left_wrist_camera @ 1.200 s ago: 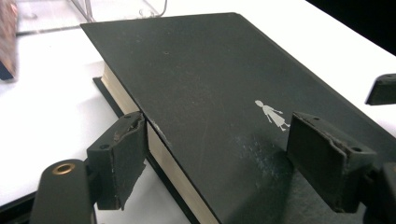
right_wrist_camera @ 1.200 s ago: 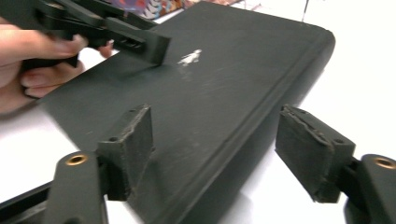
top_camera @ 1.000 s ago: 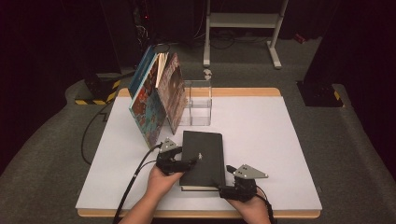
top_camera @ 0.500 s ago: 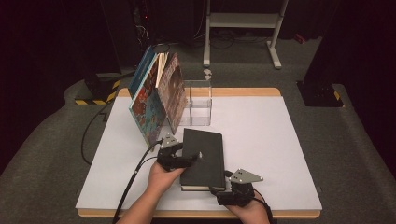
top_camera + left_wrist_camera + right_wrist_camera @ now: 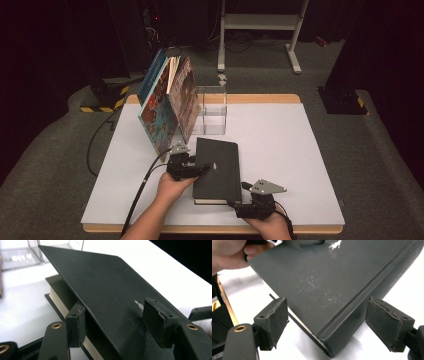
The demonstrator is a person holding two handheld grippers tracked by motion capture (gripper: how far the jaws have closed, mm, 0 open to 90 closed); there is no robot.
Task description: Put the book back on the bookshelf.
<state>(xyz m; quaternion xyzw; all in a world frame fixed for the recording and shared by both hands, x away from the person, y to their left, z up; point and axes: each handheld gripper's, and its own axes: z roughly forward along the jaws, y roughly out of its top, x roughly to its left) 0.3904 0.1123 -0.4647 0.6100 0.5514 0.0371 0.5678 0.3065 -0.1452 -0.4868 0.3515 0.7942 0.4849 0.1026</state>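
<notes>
High view: one black book (image 5: 218,167), two grippers, two leaning books (image 5: 167,102).

Black book (image 5: 217,167) with cream page edges on a white table (image 5: 280,135) — leaning books (image 5: 167,102) in blue, red and brown.

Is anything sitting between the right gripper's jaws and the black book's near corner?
Nothing visible. In the right gripper view the book has its near corner pointing into the gap of the right gripper, whose jaws stand open on either side, not touching it, with only bare white table around.
</notes>
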